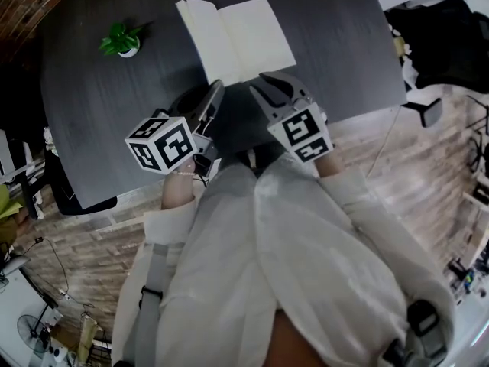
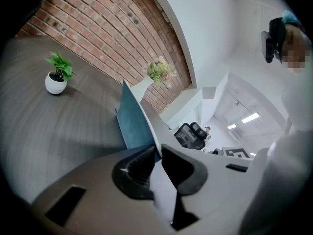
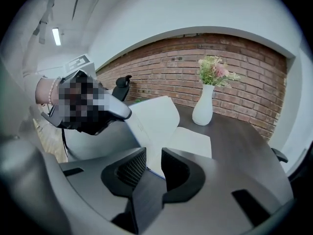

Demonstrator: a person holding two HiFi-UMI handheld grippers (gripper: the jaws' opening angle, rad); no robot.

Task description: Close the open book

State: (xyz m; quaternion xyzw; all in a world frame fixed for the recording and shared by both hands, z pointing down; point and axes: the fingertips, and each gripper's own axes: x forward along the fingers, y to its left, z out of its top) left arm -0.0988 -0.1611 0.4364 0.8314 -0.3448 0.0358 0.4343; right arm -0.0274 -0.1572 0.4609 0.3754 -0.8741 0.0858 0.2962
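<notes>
An open book (image 1: 237,37) with blank white pages lies on the dark table (image 1: 99,113). My left gripper (image 1: 216,90) is at its near left corner. In the left gripper view the teal cover (image 2: 134,126) stands up steeply and runs into the narrow slot of the left gripper (image 2: 157,153), which is shut on it. My right gripper (image 1: 263,81) is at the near edge of the right half. In the right gripper view the left leaf (image 3: 156,116) is lifted, and the right gripper (image 3: 153,163) has its jaws apart with the book's near edge in the gap.
A small potted plant (image 1: 122,40) in a white pot stands left of the book. A white vase with flowers (image 3: 205,106) stands beyond the book near the brick wall. The table's near edge (image 1: 367,121) runs just behind both grippers. A black chair (image 1: 451,37) stands at the right.
</notes>
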